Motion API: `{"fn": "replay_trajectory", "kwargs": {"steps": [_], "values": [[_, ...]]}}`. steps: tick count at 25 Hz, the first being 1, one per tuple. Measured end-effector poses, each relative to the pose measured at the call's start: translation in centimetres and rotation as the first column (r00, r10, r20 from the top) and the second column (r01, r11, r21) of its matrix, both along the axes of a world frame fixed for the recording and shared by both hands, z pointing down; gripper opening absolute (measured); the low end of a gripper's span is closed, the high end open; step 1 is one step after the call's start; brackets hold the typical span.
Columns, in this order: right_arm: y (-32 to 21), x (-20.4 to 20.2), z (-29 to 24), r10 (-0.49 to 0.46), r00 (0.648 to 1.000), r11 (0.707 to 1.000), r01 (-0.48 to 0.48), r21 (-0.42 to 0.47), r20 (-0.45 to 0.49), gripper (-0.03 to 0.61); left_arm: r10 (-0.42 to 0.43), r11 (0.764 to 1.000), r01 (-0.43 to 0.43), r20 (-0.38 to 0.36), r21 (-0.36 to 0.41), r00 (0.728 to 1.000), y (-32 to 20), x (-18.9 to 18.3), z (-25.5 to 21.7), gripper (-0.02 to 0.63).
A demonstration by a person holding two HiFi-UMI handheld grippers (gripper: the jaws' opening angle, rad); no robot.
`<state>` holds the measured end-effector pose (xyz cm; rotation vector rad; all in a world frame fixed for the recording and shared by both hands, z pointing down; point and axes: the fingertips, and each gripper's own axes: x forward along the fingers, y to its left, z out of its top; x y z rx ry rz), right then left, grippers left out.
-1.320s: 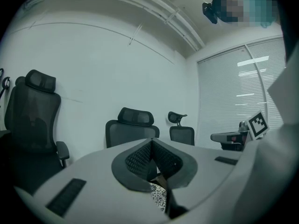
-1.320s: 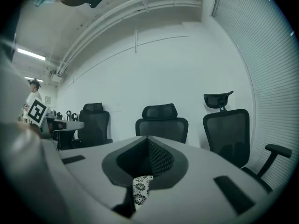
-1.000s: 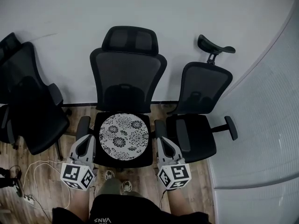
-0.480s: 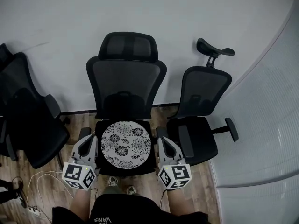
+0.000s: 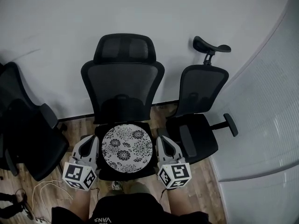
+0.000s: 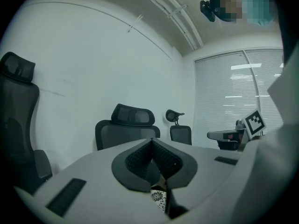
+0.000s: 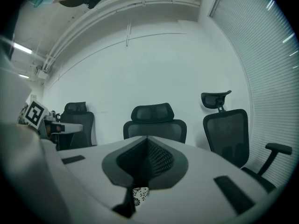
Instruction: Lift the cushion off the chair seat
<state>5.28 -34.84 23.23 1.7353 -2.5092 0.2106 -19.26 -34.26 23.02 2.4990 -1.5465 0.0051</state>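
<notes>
Several office chairs point(image 5: 203, 90) stand against the wall point(image 5: 56, 22), and the middle chair point(image 5: 122, 85) is the one that matters: the round flowered cushion point(image 5: 127, 148) lies flat on its seat point(image 5: 103, 172), not yet lifted. The left tool point(image 5: 91, 141) hangs just beside the seat's left edge and the right tool point(image 5: 161, 141) just beside its right edge, with the cushion between them and, as far as we can see, touched by neither. Both tools are closed with nothing in them, pads pressed together. That is our main worry: if we drive in like this, the shut tips would only shove the cushion across the seat, or off its front edge, instead of taking its rim. We judge the cushion thin and soft, so it may sag or slip if only one side is pinched. Crowding the seat's sides, we could also knock the chair itself and turn it away from us
</notes>
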Motion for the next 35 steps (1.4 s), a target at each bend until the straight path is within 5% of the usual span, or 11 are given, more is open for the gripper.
{"fn": "replay_trajectory", "kwargs": {"steps": [18,35], "values": [[-5.6,1.5,2.8,-0.054,0.999,0.996,0.053,-0.076,-0.007,0.017,-0.059,0.997,0.059,-0.002,-0.051,0.998,-4.5,1.8,2.1,0.011],[-8.6,2.4,10.2,-0.047,0.998,0.981,0.039,-0.191,-0.034,0.017,-0.056,0.981,0.057,0.009,-0.188,0.998,-6.8,2.4,9.5,0.009]]}}
